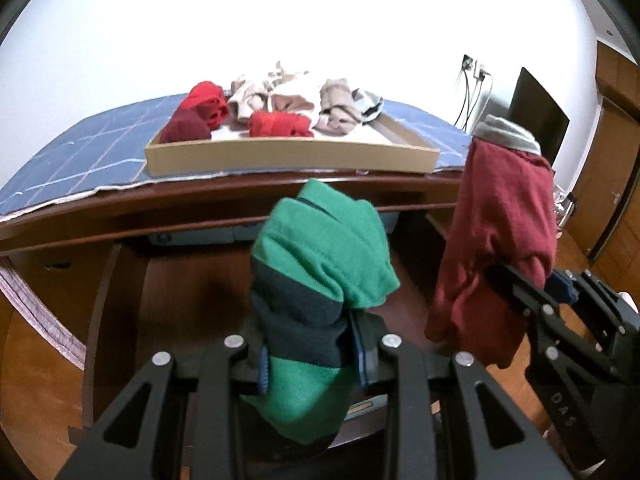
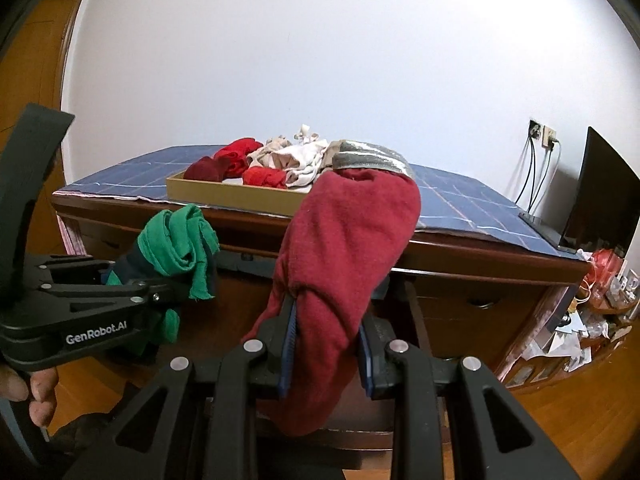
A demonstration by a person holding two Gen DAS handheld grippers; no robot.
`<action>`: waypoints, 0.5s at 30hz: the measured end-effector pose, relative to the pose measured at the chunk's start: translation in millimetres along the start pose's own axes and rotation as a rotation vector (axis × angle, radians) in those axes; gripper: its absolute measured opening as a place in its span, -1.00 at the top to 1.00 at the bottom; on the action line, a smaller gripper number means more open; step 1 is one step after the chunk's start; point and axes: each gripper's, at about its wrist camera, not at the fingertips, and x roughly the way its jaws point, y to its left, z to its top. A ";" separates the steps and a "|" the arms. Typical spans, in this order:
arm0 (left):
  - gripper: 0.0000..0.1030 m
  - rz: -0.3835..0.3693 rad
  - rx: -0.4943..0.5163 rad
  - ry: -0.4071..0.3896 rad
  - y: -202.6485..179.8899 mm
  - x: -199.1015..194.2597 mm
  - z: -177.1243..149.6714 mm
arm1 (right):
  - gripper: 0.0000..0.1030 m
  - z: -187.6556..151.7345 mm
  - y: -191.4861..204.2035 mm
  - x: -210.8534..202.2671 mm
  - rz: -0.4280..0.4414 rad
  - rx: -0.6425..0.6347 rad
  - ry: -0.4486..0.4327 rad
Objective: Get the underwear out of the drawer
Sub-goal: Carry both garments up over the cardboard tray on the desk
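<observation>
My left gripper (image 1: 312, 364) is shut on green underwear with a dark band (image 1: 320, 264), held above the open wooden drawer (image 1: 180, 280). It shows in the right wrist view (image 2: 176, 240) at left. My right gripper (image 2: 326, 344) is shut on dark red underwear with a grey waistband (image 2: 344, 232), also seen in the left wrist view (image 1: 492, 216) at right. Both pieces hang in the air in front of the desk.
A cardboard tray (image 1: 288, 156) on the blue checked cloth (image 1: 88, 144) holds several red, maroon and beige underwear pieces (image 1: 276, 104). A dark monitor (image 2: 600, 196) and wall cables (image 2: 536, 168) stand at right. Clutter (image 2: 592, 312) lies on the floor at right.
</observation>
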 end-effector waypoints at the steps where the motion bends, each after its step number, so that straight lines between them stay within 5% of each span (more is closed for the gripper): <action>1: 0.45 0.000 0.003 -0.005 -1.1 -1.8 0.7 | 0.45 0.5 -0.8 -0.6 0.000 0.000 -0.002; 15: 0.45 0.018 0.025 -0.055 -5.6 -14.8 13.6 | 0.45 12.7 -4.9 -13.8 -0.015 -0.004 -0.054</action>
